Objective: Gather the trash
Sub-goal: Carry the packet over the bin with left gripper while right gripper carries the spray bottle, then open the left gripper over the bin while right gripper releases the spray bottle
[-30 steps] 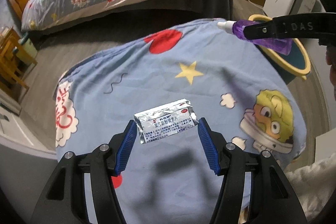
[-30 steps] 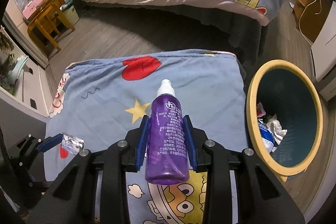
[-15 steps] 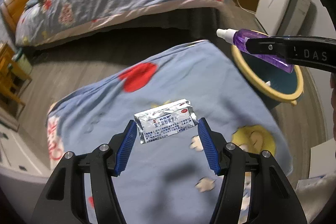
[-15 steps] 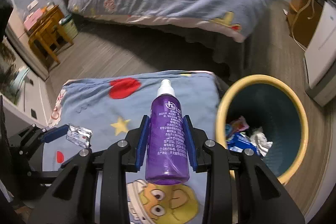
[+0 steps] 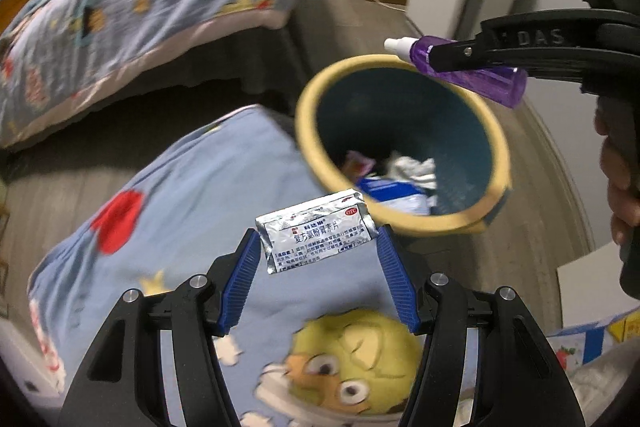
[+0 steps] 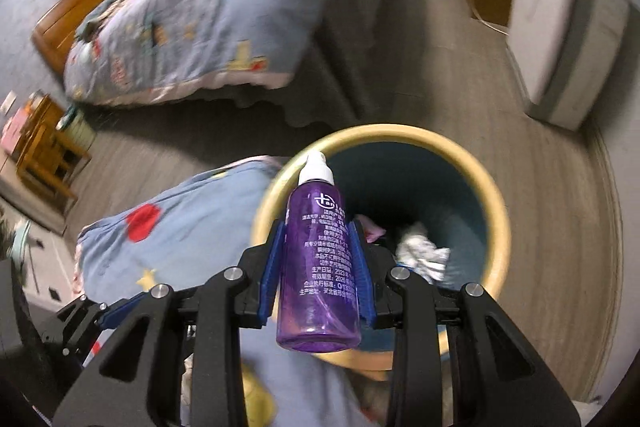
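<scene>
You are holding the silver foil medicine sachet (image 5: 316, 234) by its two short edges in the left gripper (image 5: 318, 277), jaws about half open and pressing on it. It is likely very light, thin and crinkly, so keeping the hold on the edges is sensible; squeezing harder would probably buckle it and let it slip. It is hanging above the cartoon-print blanket (image 5: 192, 211), just short of the rim of the yellow-rimmed waste bin (image 5: 404, 227).

The right gripper (image 6: 318, 269) is clamping the purple spray bottle (image 6: 320, 267) around its mid-body, jaws closed down to a narrow gap. The plastic is looking smooth and rigid, and the bottle seems nearly empty, so probably light but slippery. It is pointing white cap forward over the near rim of the bin (image 6: 496, 227).

The sachet is carrying blue print and a small red mark; the bottle is translucent with white lettering.
</scene>
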Demonstrator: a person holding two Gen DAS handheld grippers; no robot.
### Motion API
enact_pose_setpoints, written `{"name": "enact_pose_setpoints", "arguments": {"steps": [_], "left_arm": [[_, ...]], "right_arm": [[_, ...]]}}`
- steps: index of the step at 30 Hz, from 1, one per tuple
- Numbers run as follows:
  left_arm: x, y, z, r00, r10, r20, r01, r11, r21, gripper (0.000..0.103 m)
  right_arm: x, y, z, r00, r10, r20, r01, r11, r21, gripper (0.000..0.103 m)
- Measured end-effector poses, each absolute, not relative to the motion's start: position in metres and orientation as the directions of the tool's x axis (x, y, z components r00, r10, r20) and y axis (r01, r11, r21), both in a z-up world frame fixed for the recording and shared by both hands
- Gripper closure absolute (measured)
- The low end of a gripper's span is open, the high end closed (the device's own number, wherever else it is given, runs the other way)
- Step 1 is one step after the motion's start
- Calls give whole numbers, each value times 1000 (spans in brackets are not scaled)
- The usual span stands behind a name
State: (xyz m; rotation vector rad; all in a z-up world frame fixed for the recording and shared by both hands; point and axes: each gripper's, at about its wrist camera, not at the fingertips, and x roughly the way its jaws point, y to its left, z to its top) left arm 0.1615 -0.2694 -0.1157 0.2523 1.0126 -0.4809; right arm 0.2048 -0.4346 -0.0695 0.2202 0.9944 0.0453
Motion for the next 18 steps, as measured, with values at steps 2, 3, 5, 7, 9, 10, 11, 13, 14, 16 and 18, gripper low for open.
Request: {"name": "enact_pose_setpoints", "arguments": {"steps": [2, 3, 5, 7, 9, 10, 11, 13, 14, 16, 18], "left_arm": [[163, -282, -117, 427, -281, -860, 520, 854, -21, 42], [166, -290, -119, 422, -287, -860, 537, 844, -18, 42], [170, -301, -121, 418, -293, -860, 559, 829, -11, 42], [178, -316, -124, 420, -289, -860, 578, 816, 8, 42], [186, -330, -128, 427, -281, -860, 591, 806, 30, 42], [191, -335, -130, 430, -278, -859, 597, 802, 40, 42], [194, -341, -133, 434, -274, -858, 602, 797, 50, 42], [202, -352, -144, 421, -271, -866, 614, 788, 52, 42], [204, -355, -149, 411, -266, -872, 617, 785, 52, 42], [207, -363, -160, 405, -249, -880, 625, 778, 68, 42], [209, -366, -165, 405, -258, -877, 635, 769, 67, 40]], "right_arm": [[205, -451, -78, 529, 124, -840, 96, 974, 204, 71], [205, -461, -84, 517, 117, -848, 120, 971, 207, 71], [206, -474, -95, 499, 110, -860, 164, 962, 218, 71], [205, -488, -105, 485, 127, -865, 211, 943, 257, 71], [205, -497, -113, 480, 157, -863, 246, 920, 304, 71], [205, -502, -116, 480, 166, -862, 265, 909, 323, 71], [206, -504, -117, 480, 166, -862, 275, 904, 327, 71], [205, -509, -121, 477, 161, -864, 300, 894, 332, 71], [205, -511, -123, 472, 164, -866, 309, 889, 337, 71], [205, -511, -127, 464, 176, -868, 315, 883, 348, 71], [207, -511, -130, 456, 170, -873, 315, 887, 338, 71]]}}
